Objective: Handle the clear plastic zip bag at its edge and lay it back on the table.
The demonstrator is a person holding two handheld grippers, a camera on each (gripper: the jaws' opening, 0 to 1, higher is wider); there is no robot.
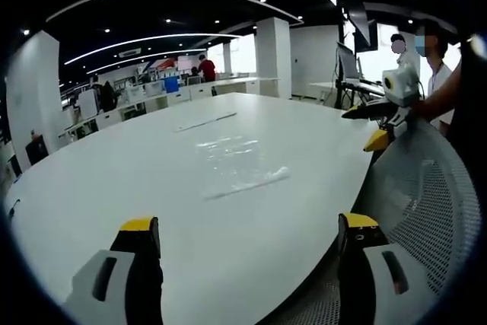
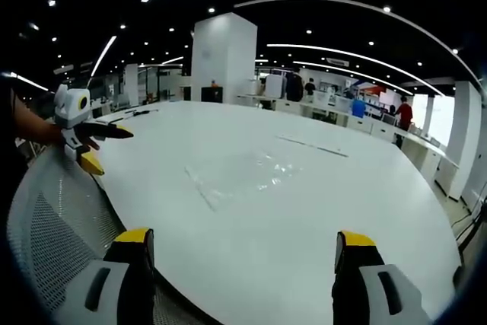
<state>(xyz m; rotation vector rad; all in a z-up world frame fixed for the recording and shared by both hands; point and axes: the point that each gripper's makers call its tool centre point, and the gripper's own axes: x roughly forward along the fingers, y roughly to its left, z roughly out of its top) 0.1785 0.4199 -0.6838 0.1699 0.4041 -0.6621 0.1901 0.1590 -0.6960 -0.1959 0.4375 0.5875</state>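
Flat and crinkled near the middle of the white table (image 1: 114,180), the clear bag (image 1: 237,165) glints faintly, its zip strip along one edge, while the left hand-held gripper (image 1: 247,235) and right hand-held gripper (image 2: 242,243) stand spread, holding nothing.

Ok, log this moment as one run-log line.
zip bag flat on white table, untouched | left tool open, empty | right tool open, empty | mesh chair back beside table
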